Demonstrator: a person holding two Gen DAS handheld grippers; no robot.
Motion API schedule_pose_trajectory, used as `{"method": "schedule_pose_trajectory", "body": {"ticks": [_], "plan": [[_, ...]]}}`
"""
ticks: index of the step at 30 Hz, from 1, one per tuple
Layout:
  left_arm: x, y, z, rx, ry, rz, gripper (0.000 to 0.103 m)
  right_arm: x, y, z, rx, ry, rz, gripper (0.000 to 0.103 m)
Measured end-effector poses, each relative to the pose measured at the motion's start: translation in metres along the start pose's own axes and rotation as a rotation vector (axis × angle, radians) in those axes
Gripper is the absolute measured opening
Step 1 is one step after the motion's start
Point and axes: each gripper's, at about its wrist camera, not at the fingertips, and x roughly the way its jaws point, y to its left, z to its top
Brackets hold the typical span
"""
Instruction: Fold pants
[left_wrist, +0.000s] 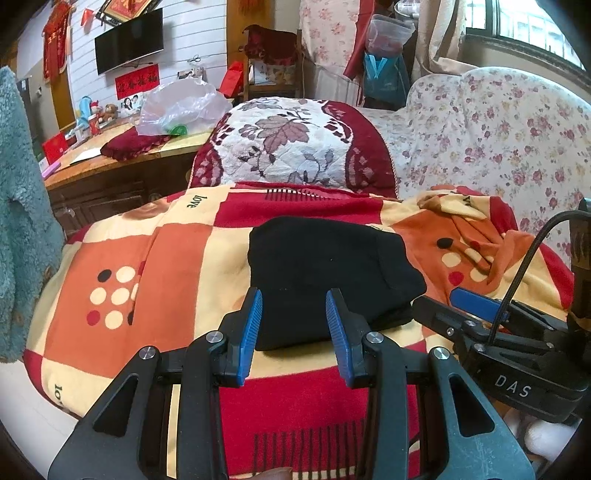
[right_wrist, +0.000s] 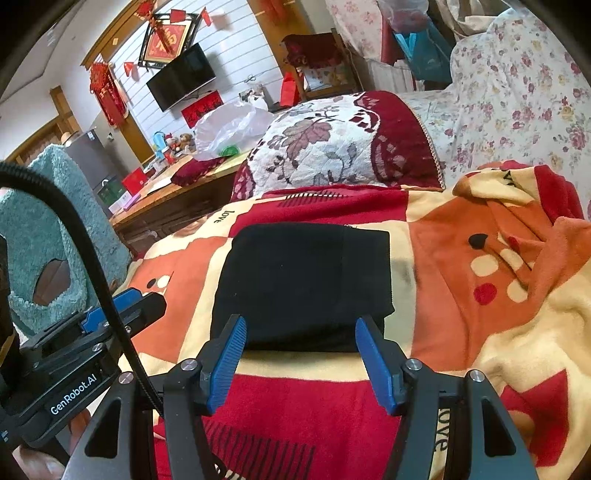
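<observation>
The black pants lie folded into a compact rectangle on the checked red, orange and cream blanket. They also show in the right wrist view. My left gripper is open and empty, its blue pads just above the near edge of the pants. My right gripper is open and empty, hovering at the same near edge. The right gripper also shows at the right of the left wrist view, and the left gripper at the left of the right wrist view.
A floral red-and-white cushion stands behind the blanket. A flowered sofa cover is at the right. A wooden table with a plastic bag is at the back left. A teal fluffy cloth hangs at the left.
</observation>
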Motion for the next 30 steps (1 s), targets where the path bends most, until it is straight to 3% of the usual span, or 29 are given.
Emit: {"method": "schedule_pose_trajectory", "body": {"ticks": [30], "plan": [[0.008,0.0,-0.005,-0.012,0.02,-0.007,0.035,0.011,0.003,-0.007,0.018,0.035,0.021,0.06]]}}
